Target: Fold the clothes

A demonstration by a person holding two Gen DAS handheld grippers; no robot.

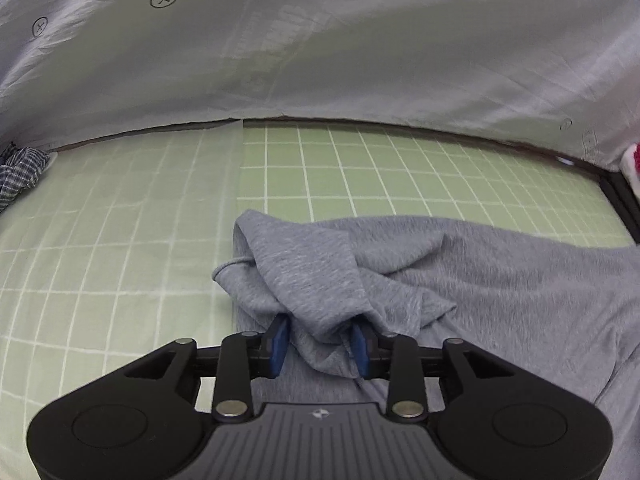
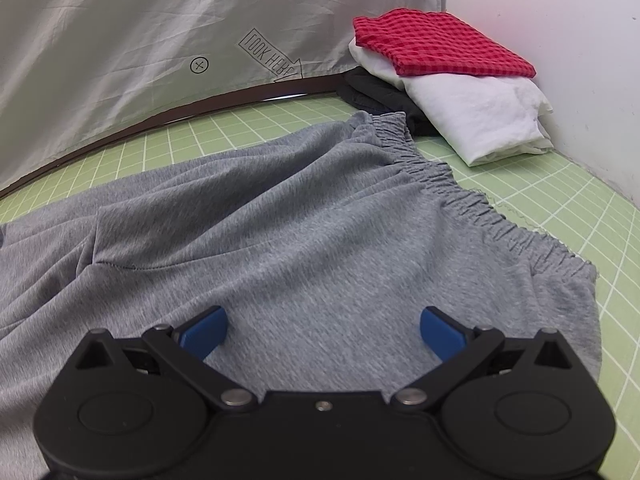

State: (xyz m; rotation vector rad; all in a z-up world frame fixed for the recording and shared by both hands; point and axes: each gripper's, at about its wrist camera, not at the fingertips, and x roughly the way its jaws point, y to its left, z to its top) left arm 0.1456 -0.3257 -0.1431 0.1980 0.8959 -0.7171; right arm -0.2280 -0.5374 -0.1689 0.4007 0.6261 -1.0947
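A grey jersey garment (image 2: 280,220) with an elastic waistband (image 2: 460,184) lies spread on the green grid mat (image 2: 560,184). In the left wrist view one end of the grey garment (image 1: 480,280) is bunched and folded back over itself. My left gripper (image 1: 320,340) sits at that bunch, its blue pads (image 1: 280,340) standing apart with a loose fold of fabric lying between them. My right gripper (image 2: 322,332) hovers wide open just over the flat fabric below the waistband, holding nothing.
A stack of folded clothes sits at the back right by the wall: red checked cloth (image 2: 440,40) on white cloth (image 2: 480,120), a dark garment (image 2: 372,92) beneath. A printed pale sheet (image 1: 320,60) hangs behind the mat. Blue plaid fabric (image 1: 20,176) lies at the far left.
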